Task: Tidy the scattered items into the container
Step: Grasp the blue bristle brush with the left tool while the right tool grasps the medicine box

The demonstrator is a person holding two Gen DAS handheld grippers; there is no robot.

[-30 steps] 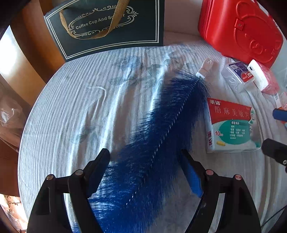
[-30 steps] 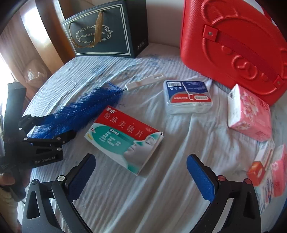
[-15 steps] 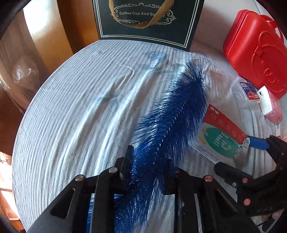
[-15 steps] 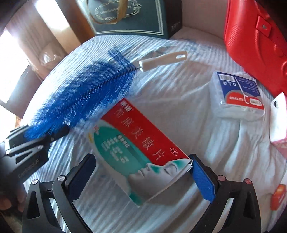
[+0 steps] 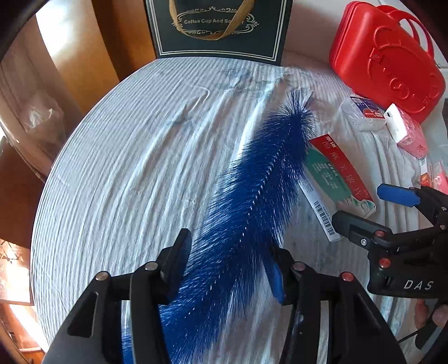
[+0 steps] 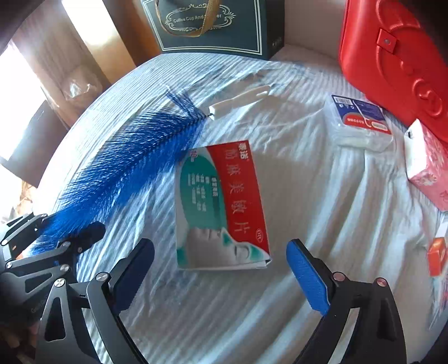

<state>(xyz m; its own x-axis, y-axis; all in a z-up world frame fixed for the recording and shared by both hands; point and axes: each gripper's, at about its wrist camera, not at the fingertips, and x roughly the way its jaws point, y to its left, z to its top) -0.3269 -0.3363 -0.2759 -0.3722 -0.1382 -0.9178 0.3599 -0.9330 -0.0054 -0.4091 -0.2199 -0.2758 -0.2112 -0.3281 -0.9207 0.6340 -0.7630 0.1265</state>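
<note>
My left gripper [image 5: 228, 261] is shut on a long blue bristle brush [image 5: 260, 190], gripping its bristled end; the brush's white handle [image 6: 240, 102] points away over the bed. The brush also shows in the right wrist view [image 6: 126, 173], lifted slightly off the sheet. A red, green and white medicine box [image 6: 221, 207] lies just ahead of my open right gripper [image 6: 221, 271], between its fingers but not touched. The box also shows in the left wrist view [image 5: 333, 179], with the right gripper [image 5: 372, 207] beside it. A red plastic case [image 6: 392, 56] stands at the back right.
A clear box with a blue label [image 6: 361, 120], a pink box [image 6: 428, 170] and small orange boxes [image 6: 436, 257] lie to the right. A dark gift bag [image 6: 212, 25] stands at the back. The bed's rounded edge [image 5: 50, 196] drops off on the left.
My left gripper closed on the brush and lifted it. My right gripper moved forward to the medicine box, which now lies turned lengthwise between its open fingers.
</note>
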